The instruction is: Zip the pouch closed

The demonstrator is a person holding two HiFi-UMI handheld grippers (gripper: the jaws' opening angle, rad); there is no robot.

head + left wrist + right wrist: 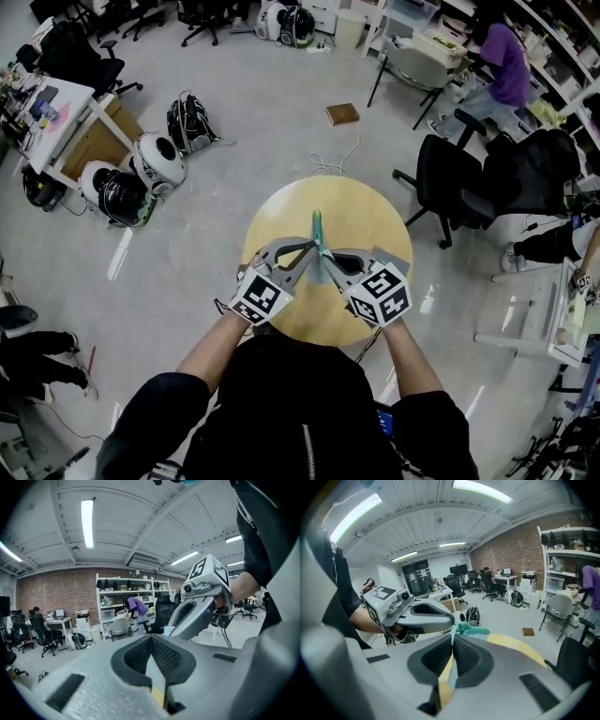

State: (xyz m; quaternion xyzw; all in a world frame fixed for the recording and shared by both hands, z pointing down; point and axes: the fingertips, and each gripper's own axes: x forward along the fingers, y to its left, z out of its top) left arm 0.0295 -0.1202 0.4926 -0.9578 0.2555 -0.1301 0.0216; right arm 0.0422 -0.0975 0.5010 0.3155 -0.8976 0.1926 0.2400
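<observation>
Above the round wooden table [366, 211], the left gripper [309, 253] and right gripper [327, 257] each have their jaws pinched together on the upright teal pouch [317, 230] between them.

Round pale wooden counter [366, 202] on a grey floor [262, 84]; beyond it lie a flat brown box [342, 113], a black backpack [190, 122] and a white helmet [157, 161].

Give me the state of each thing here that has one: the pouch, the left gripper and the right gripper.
pouch: held up on edge over the round table, pinched from both sides; whether it is zipped, or touches the table, can't be made out.
left gripper: shut on the pouch's edge.
right gripper: shut on the pouch's edge.
</observation>
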